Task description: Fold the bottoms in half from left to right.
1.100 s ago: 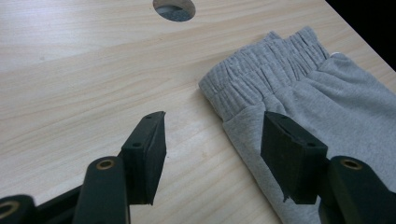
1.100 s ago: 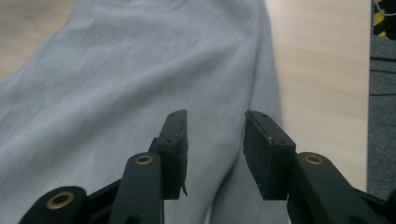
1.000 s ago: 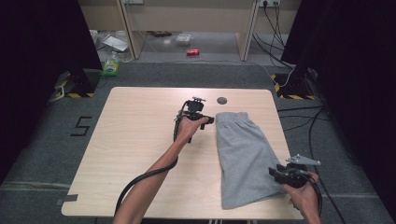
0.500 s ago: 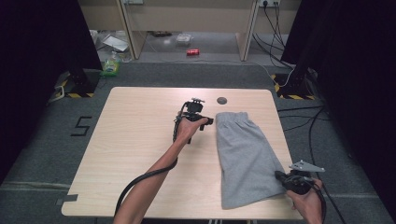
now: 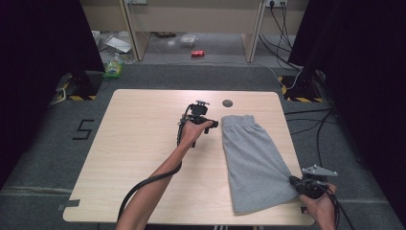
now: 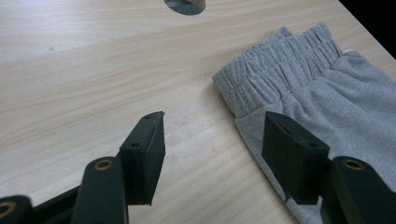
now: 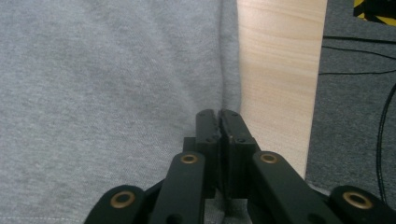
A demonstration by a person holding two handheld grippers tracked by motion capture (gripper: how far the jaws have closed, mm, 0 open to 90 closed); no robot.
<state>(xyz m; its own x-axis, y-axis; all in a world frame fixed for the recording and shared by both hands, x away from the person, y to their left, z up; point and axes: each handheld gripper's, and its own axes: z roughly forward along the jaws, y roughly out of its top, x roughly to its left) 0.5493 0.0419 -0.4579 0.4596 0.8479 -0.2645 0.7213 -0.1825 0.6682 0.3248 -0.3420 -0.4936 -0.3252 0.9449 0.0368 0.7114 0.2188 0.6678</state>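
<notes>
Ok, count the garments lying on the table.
1: the grey shorts lie flat on the table's right half, waistband at the far end beside the left gripper, near corner at the right gripper. Nothing suggests another underneath.

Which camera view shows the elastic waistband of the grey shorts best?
The left gripper view: the waistband lies close up, its gathered ridges plain. The high view shows the waistband small at the shorts' far end. The right gripper view shows plain grey cloth instead.
</notes>
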